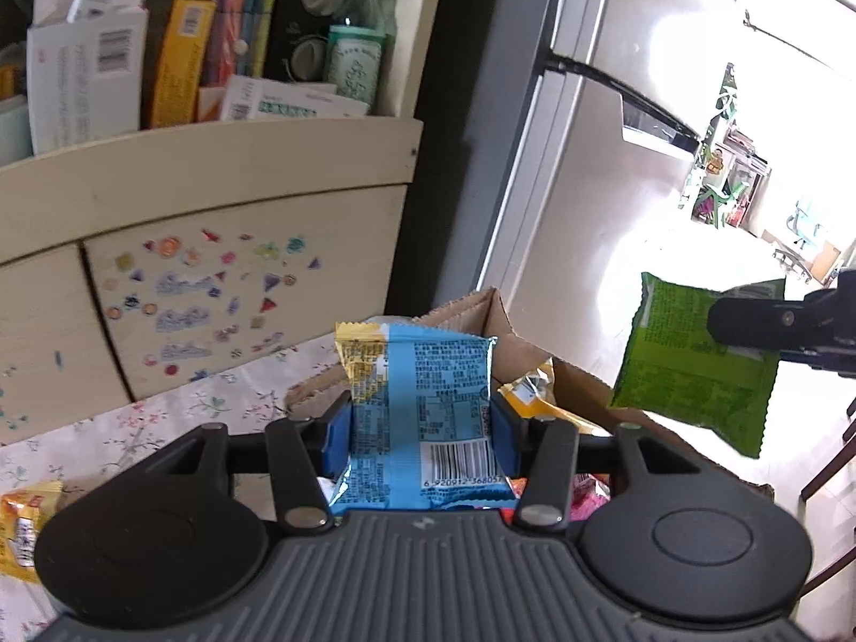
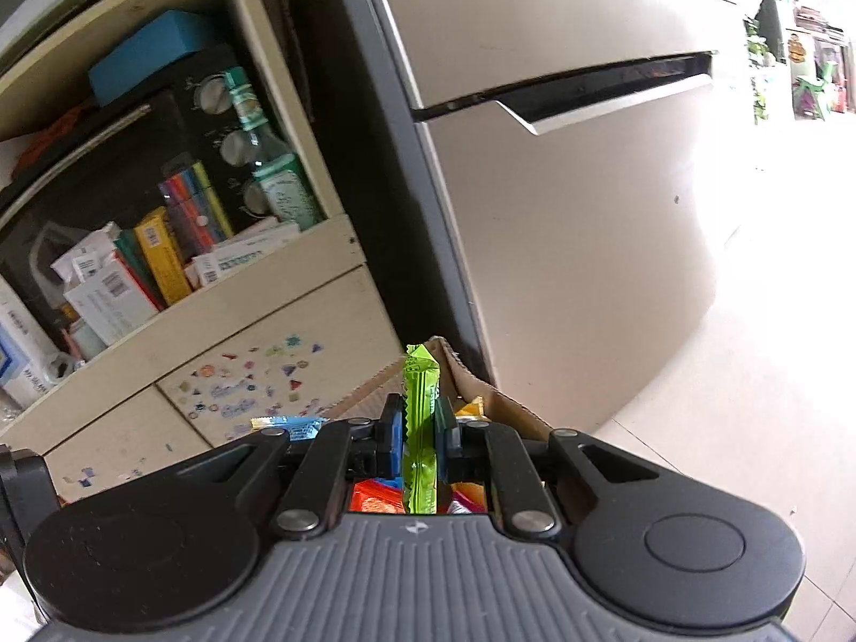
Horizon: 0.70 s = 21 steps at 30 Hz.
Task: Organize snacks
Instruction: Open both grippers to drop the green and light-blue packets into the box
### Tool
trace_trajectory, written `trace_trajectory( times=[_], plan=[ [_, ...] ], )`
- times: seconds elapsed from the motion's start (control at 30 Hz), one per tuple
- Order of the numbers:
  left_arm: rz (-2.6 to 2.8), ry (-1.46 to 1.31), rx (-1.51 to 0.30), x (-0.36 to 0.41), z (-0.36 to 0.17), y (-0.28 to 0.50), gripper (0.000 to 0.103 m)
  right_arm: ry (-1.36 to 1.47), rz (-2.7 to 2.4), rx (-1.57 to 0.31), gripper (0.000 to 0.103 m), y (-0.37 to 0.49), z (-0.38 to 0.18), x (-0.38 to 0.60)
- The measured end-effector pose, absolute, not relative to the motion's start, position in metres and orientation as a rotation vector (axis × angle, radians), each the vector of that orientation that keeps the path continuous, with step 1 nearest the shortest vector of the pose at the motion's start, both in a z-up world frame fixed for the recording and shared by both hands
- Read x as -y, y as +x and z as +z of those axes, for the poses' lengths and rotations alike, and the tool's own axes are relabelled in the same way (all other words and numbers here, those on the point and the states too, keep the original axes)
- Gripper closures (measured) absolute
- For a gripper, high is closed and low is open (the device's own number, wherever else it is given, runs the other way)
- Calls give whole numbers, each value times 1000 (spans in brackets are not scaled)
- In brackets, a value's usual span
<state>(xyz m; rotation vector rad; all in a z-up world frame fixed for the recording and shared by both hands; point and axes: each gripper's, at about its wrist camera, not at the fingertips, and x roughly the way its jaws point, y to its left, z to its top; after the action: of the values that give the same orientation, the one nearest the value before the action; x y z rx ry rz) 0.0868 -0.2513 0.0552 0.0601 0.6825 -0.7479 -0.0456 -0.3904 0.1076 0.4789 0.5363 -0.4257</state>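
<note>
My left gripper (image 1: 420, 422) is shut on a blue snack packet (image 1: 428, 406) with a yellow corner and a barcode, held upright above a cardboard box (image 1: 481, 315). My right gripper (image 2: 420, 436) is shut on a green snack packet (image 2: 420, 428), seen edge-on, also above the cardboard box (image 2: 481, 390). In the left wrist view the green packet (image 1: 690, 369) hangs at the right in the other gripper's fingers (image 1: 749, 321). Several bright snack packets (image 2: 374, 497) lie inside the box. The blue packet's edge (image 2: 291, 422) shows at the left in the right wrist view.
A yellow-orange snack packet (image 1: 27, 524) lies on the floral tablecloth (image 1: 160, 428) at the left. A cream cabinet (image 1: 214, 267) with stickers and a shelf of boxes and a bottle (image 1: 356, 37) stands behind. A refrigerator (image 2: 562, 214) stands at the right.
</note>
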Motion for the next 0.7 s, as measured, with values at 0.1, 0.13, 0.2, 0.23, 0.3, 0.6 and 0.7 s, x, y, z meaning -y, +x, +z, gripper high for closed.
trace_trajectory(
  times=[0.1, 0.13, 0.2, 0.23, 0.3, 0.6, 0.7],
  plan=[
    [-742, 54, -681, 255, 50, 84, 25, 503, -476, -560, 81, -43, 102, 393],
    [-753, 49, -679, 255, 50, 83, 22, 511, -481, -563, 78, -43, 101, 395],
    [-764, 44, -677, 254, 53, 81, 19, 522, -474, -559, 60, -43, 102, 395],
    [-760, 41, -673, 253, 55, 81, 18, 522, -471, -554, 53, -44, 102, 394],
    [-741, 26, -671, 248, 59, 82, 16, 513, -470, -543, 51, -45, 105, 392],
    [-681, 13, -690, 227, 64, 88, 15, 520, -421, -554, 49, -39, 104, 387],
    [-664, 25, -690, 221, 65, 88, 14, 516, -394, -556, 48, -36, 104, 383]
  ],
)
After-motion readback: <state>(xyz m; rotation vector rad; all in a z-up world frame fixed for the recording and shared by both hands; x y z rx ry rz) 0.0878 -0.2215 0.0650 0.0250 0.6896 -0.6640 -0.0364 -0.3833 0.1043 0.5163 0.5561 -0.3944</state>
